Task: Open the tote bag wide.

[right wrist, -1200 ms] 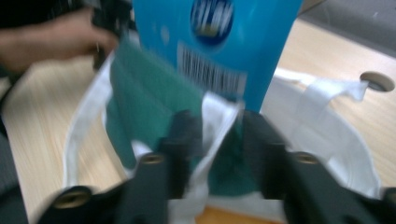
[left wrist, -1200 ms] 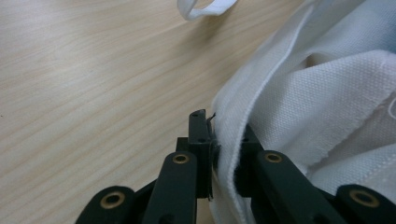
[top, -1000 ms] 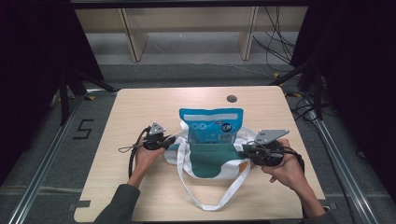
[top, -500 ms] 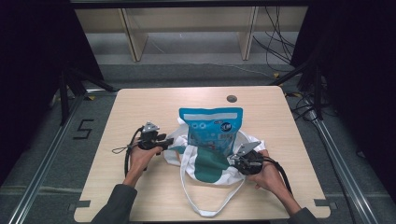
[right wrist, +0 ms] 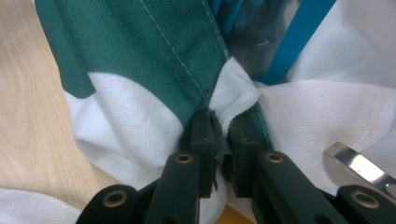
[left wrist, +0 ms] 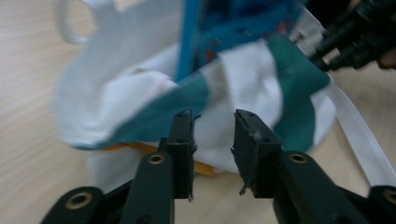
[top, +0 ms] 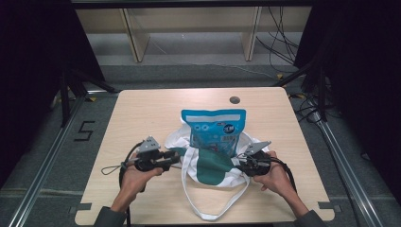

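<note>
A white and green tote bag (top: pixel 213 168) lies mid-table with a blue snack pouch (top: pixel 215 128) standing in its mouth. My left gripper (top: pixel 177 158) hovers just off the bag's left edge. In the left gripper view its jaws (left wrist: pixel 214 121) have just been closing; a gap stays between them with nothing in it, and the bag (left wrist: pixel 135 88) lies beyond. My right gripper (top: pixel 235 164) is at the bag's right rim. Its jaws (right wrist: pixel 220 126) have just been opening a little, and they still pinch a fold of the bag (right wrist: pixel 130 102) at the green band.
The light wooden table (top: pixel 142 113) has a small dark round hole (top: pixel 234 100) at the back. The bag's white strap (top: pixel 208 208) loops toward the front edge. An orange strip (left wrist: pixel 201 168) shows under the bag. Shelving legs stand behind the table.
The left gripper has come off the bag's left edge and drawn back toward the person. The right hand has sunk with the rim, and the bag has slumped lower around the pouch.
</note>
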Available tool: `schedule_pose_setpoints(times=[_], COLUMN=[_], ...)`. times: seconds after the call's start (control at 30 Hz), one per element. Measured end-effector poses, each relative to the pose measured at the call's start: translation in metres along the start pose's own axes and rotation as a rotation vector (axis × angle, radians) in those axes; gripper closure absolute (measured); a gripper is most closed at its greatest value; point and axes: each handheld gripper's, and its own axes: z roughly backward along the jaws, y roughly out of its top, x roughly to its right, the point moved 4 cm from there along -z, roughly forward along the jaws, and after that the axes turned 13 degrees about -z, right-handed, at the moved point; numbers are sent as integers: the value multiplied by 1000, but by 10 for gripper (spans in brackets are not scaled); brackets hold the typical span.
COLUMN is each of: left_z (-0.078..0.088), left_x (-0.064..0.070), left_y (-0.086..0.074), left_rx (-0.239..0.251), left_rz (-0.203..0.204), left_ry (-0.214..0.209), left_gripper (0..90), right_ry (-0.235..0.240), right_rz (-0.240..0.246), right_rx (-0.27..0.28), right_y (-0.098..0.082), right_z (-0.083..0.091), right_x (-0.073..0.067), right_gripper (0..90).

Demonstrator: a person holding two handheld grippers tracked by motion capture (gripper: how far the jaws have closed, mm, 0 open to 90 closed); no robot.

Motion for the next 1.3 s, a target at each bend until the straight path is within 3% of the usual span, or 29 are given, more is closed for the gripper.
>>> schedule_pose_setpoints(times=[0.07, 0.1, 0.13, 0.33, 0.37, 0.4, 0.43, 0.47, 0.5, 0.53, 0.57, 0.6, 0.67, 0.7, 0.77, 0.8, 0.83, 0.9, 0.93, 1.0, 1.2, 1.3], left_z=[-4, -6, -9, -24, -36, -44, -49, -49, -65, -70, -74, -78, -84, -84, -83, -84, -84, -84, -84, -83, -83, -82], left_x=[4, 6, 7, 7, 5, 5, 7, 7, 13, 13, 10, 8, 6, 6, 8, 9, 9, 7, 7, 8, 9, 8], left_y=[-2, -2, -2, -4, -7, -10, -12, -12, -14, -14, -15, -15, -18, -20, -20, -20, -20, -21, -21, -21, -21, -22], left_rx=[4, 12, 14, 8, -15, -8, -38, -38, -56, -93, -117, -118, -122, -131, -144, -135, -131, -141, -141, -151, -146, -147], left_rz=[-9, 17, 5, -12, -10, 9, 13, 13, -24, -67, -81, -66, -52, -58, -74, -68, -63, -69, -69, -85, -75, -85], left_ry=[-10, -17, -25, -38, -25, -30, -55, -55, -36, -22, -5, -12, -1, 0, 8, 14, 11, 12, 12, 23, 18, 20], left_gripper=[783, 806, 831, 879, 889, 892, 892, 893, 894, 895, 896, 896, 896, 896, 896, 896, 895, 895, 896, 895, 895, 893], right_ry=[1, -4, -4, -14, -14, -14, -7, -7, -23, -52, -46, -51, -64, -61, -76, -62, -49, -29, -29, 3, 1, -26], right_rz=[6, -7, -25, -18, -10, -31, -18, -18, -5, -31, 9, -1, 6, -11, -13, 1, -19, -3, -3, 30, 63, 52], right_rx=[6, -10, -4, -9, -27, -14, -14, -14, -1, -31, -14, -41, -10, -25, 23, 55, 79, 136, 136, 164, 170, 130], right_y=[1, 2, 1, 2, 2, 1, 2, 2, 3, 1, 2, 2, 4, 5, 12, 16, 20, 27, 27, 34, 44, 40], right_z=[3, 6, 6, 3, 4, 2, 2, 2, -1, 0, -4, -3, -3, 4, 15, 22, 30, 41, 41, 44, 44, 39], right_x=[1, 0, -1, -1, 0, -2, -2, -2, 0, -1, 0, 0, 0, -1, -2, -5, -10, -18, -18, -31, -48, -47], right_gripper=[807, 801, 798, 801, 802, 804, 805, 805, 809, 812, 815, 814, 795, 769, 701, 695, 689, 685, 685, 653, 623, 622])
